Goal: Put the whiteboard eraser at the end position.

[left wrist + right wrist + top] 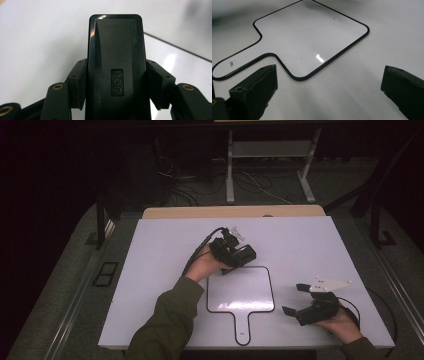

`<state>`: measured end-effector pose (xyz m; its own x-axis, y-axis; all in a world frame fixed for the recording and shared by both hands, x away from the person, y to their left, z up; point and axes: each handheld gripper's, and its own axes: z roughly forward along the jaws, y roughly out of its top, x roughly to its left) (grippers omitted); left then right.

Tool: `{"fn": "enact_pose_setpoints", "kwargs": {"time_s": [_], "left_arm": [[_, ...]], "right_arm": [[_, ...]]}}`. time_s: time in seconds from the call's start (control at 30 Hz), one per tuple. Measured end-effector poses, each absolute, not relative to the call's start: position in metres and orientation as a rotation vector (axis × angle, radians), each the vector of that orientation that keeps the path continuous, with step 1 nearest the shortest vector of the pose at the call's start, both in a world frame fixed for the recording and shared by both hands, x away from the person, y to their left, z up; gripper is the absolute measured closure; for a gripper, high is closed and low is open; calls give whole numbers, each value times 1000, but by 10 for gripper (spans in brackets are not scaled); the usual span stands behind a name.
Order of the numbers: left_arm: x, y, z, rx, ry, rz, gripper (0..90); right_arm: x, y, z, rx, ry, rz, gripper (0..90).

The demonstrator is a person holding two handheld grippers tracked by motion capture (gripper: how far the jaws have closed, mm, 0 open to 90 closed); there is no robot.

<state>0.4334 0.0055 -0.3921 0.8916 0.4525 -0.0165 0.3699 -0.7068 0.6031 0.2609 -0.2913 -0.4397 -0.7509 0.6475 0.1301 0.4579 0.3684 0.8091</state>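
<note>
Tabletop (310,245), white and rectangular, spans the middle of the high view, with dark floor and metal frame legs above it. Centre-bottom on it lies a white paddle-shaped board (240,290) with a thin black border, its handle pointing to the lower edge; in the right gripper view the board (312,37) sits upper left, flat on the surface. The left gripper (234,254), just above the board's upper left corner, has its 2 jaws clamped on a black block marked "deli" (116,62), one jaw pressing each long side. The right gripper (295,300), at lower right beside the board, has its jaws spread wide with bare table between them.
</note>
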Motion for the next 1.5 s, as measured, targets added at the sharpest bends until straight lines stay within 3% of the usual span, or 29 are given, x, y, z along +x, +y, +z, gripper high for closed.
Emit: {"fn": "enact_pose_setpoints", "kwargs": {"time_s": [0.37, 0.73, 1.07, 1.5], "left_arm": [[489, 2, -410, 2432, 708, 211, 393], [516, -11, -429, 2459, 728, 224, 388], [500, 10, -413, 2313, 712, 200, 286], [444, 34, -395, 2221, 675, 218, 216]], "right_arm": [[262, -295, -440, 1004, 2408, 1351, 0], [262, -296, -440, 999, 2414, 1362, 0], [262, -296, -440, 999, 2412, 1362, 0], [262, -293, -442, 1002, 2411, 1358, 0]]}}
